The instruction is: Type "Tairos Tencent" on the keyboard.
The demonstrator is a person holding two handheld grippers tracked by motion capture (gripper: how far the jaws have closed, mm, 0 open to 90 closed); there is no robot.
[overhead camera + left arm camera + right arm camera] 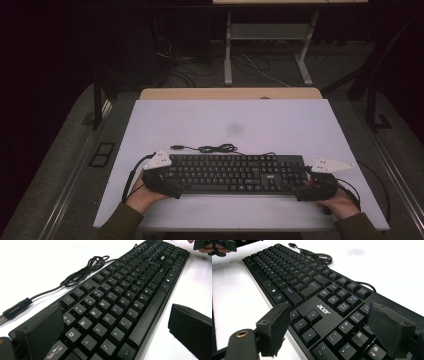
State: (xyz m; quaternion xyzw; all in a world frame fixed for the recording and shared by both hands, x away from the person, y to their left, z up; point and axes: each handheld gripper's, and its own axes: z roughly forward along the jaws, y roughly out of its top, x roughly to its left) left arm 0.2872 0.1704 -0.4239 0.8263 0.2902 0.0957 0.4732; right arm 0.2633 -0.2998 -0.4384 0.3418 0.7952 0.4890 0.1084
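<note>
A black Acer keyboard (235, 172) lies lengthwise near the front edge of the white tabletop (225, 120), its cable (210, 148) coiled just behind it. My left gripper (167, 179) straddles the keyboard's left end. In the left gripper view the keyboard (120, 297) runs between the open left gripper (115, 315), with a strip of white table between the right jaw and the front edge. My right gripper (306, 185) straddles the numpad end. In the right gripper view the keyboard (312, 287) lies between the wide-apart jaws of the right gripper (329, 315); contact is not clear.
A faint dark smudge (235, 129) marks the tabletop behind the keyboard. The USB plug (15, 310) lies left of the keys. Beyond the table stand another desk's white legs (228, 50) and floor cables. The table's front edge is close to my hands.
</note>
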